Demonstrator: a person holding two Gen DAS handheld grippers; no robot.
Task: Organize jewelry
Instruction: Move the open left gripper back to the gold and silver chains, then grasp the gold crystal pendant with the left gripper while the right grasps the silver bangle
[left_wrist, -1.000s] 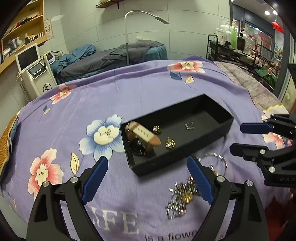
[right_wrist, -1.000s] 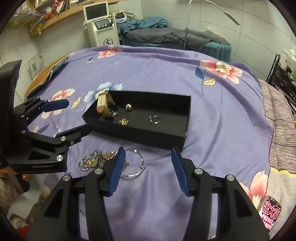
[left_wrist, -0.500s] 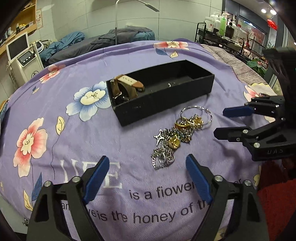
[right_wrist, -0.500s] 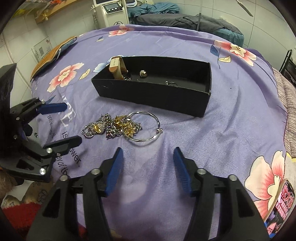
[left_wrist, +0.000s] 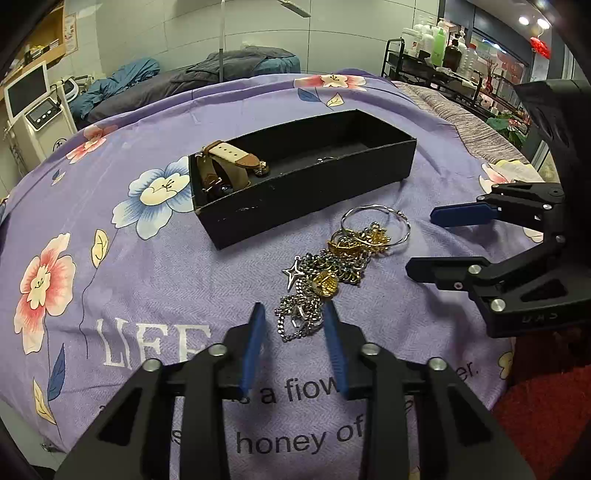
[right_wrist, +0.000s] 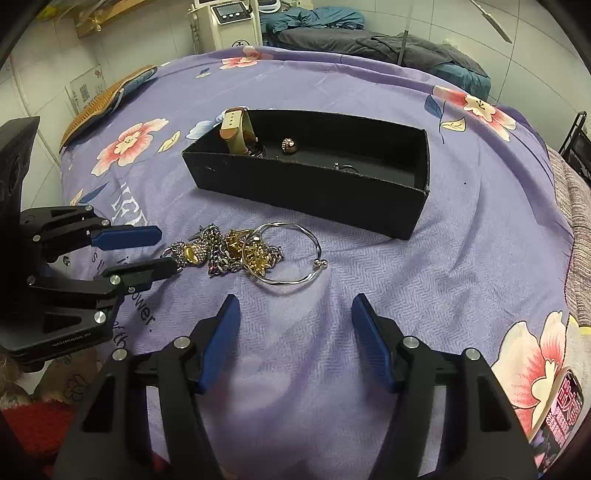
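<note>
The left gripper (left_wrist: 293, 321), its blue-padded jaws wide apart half a second ago, has narrowed them and come down onto the near end of the tangled heap of silver and gold chains (left_wrist: 325, 273), which lies on the purple floral bedsheet (left_wrist: 147, 280) just in front of the long black cardboard tray (left_wrist: 306, 199). The jaws now stand either side of the silver chain links at the heap's near end. They seem not to have clamped yet, though the right wrist view, where the lower finger tip meets the heap (right_wrist: 207, 254), leaves it uncertain whether metal is already pinched.

The right gripper (right_wrist: 295, 314) hangs released and empty over bare sheet, a little short of the thin silver bangle (right_wrist: 291, 254) that overlaps the heap's far end. Both cameras have dropped lower and drawn back from the tray over the last second, so the work has moved from the tray to the loose pile.

Inside the tray already sit a tan-and-cream strapped watch (left_wrist: 225, 166) at its left end, a small round bead charm (right_wrist: 289, 144) near the middle, and a small silver ring (right_wrist: 345, 168) further right. The pile is therefore what remains, and the narrowing jaws suggest a chain is about to be lifted; being tangled, it may drag its neighbours along.
</note>
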